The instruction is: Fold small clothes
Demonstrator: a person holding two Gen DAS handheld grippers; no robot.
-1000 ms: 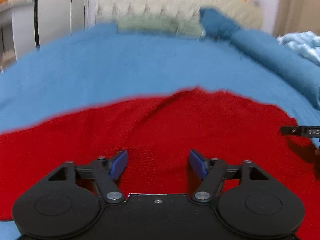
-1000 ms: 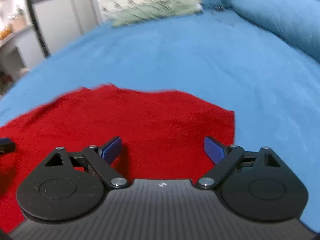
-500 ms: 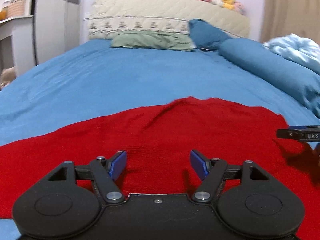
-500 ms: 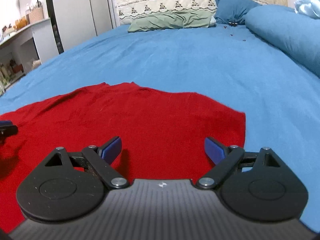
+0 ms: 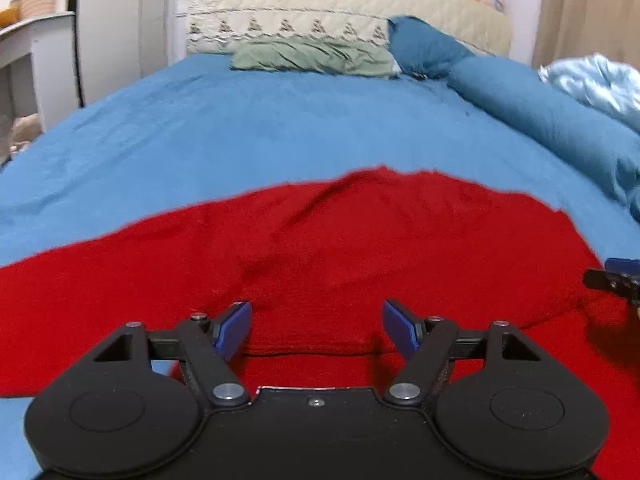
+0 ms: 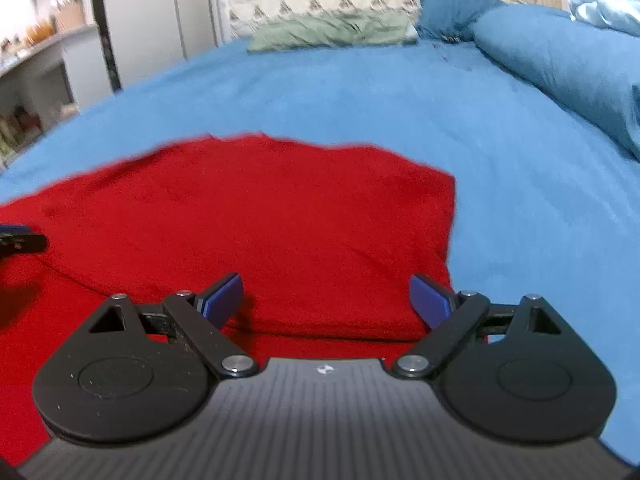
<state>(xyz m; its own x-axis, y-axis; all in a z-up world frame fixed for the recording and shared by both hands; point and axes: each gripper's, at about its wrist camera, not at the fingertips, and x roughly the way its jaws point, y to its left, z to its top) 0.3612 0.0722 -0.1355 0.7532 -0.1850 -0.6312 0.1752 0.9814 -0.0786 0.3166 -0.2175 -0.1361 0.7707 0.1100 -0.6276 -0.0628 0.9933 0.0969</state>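
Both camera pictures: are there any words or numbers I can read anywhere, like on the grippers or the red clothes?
None can be read.
Right gripper: a tiny white mark on its grey body, a logo too small to read.
Left gripper: only a screw on its black body, no text.
Red garment: no label or print shows.
Blue bedsheet: plain.
Headboard cover: a row of small patterns, not letters.

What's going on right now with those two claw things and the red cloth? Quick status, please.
Left gripper open, right gripper open, both low at the near fold edge. Red knitted garment lying on the blue bedsheet, nothing gripped. Nothing in the way.
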